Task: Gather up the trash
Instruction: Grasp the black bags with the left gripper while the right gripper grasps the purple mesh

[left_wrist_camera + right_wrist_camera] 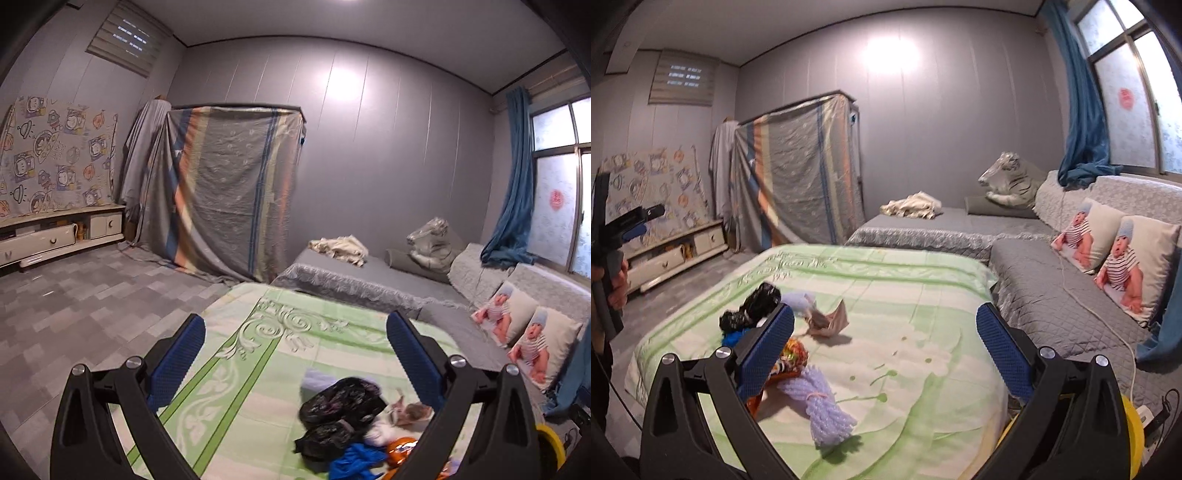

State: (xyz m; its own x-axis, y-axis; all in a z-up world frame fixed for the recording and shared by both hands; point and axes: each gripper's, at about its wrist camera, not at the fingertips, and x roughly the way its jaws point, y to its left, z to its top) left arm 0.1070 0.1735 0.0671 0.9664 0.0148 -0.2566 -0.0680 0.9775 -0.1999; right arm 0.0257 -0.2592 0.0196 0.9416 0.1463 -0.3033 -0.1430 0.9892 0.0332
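Clearly, both grippers are held wide and empty above a littered table, with the pickup not yet begun.

Trash is heaped on the green floral cloth [905, 295]: a black plastic bag [755, 304] at 10 o'clock in the right wrist view, a lilac foam net [823, 413] at 6 o'clock just beside the right gripper [884, 354], crumpled pink paper [831, 319] near centre, and an orange wrapper [792, 354] partly hidden behind the left finger. From the left gripper [295, 363], also released, the same pile is seen at 5 o'clock. A clean grasp is judged best made on the foam net, the nearest piece, pinched at its banded middle so that the cloth is not caught. A yellow bin [1134, 435], seemingly the target, is glimpsed at 4 o'clock. Grey quilted sofas [1052, 314], baby-print cushions [1123, 258], a draped wardrobe [798, 166] and a blue curtain [1082, 110] surround the table.
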